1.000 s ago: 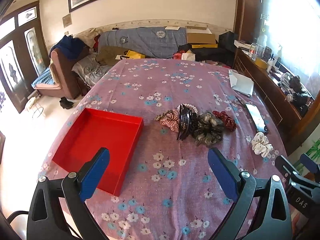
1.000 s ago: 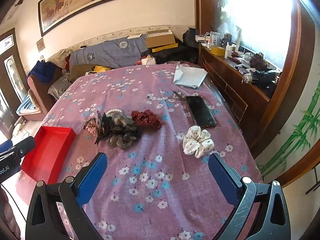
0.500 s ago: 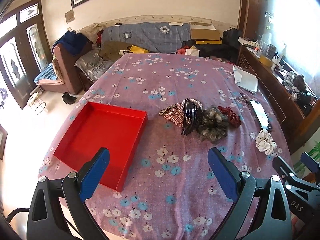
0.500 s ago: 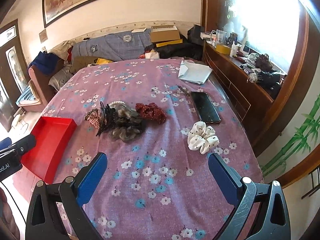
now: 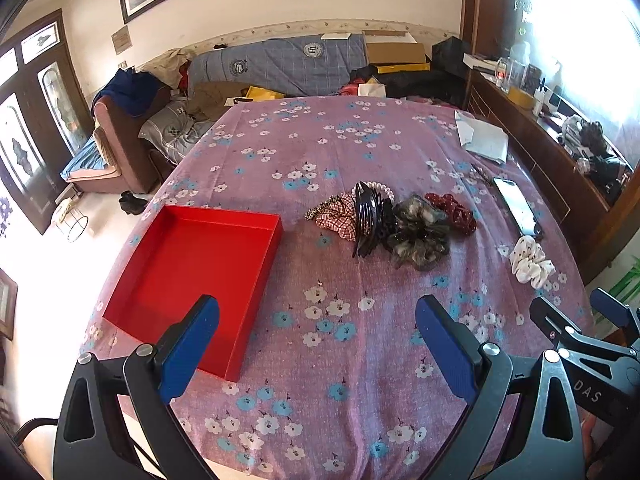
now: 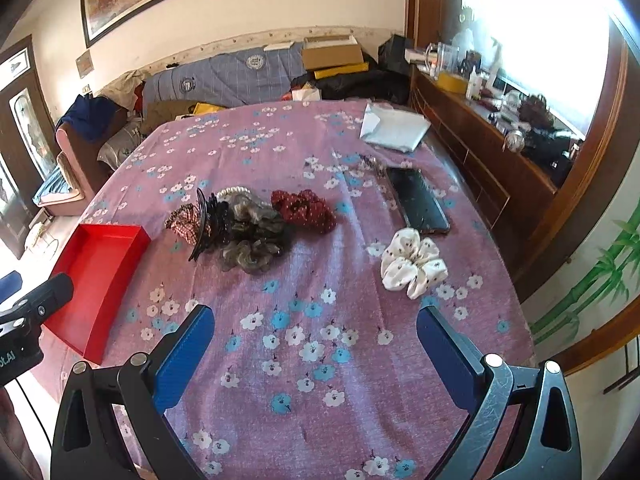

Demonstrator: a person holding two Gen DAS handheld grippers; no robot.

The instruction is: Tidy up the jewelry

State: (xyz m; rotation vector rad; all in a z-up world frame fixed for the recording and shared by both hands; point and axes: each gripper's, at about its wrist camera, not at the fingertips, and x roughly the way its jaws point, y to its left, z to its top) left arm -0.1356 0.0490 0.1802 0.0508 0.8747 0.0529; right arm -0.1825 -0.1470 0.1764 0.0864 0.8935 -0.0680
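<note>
Drawn back from the accessory pile since a second ago; nothing picked up yet.
Left gripper (image 5: 316, 344) and right gripper (image 6: 314, 346) fingers spread, released; pile (image 5: 384, 220) just right of empty red tray (image 5: 192, 268); white scrunchie (image 6: 412, 266) farther right. Next: probably reach in, grasp one piece.

Left gripper (image 5: 316, 340) and right gripper (image 6: 314, 344) hover with jaws wide, empty.

Tray (image 5: 192, 264) left of hair-accessory pile (image 5: 384, 220); phone (image 5: 518, 208) right.
</note>
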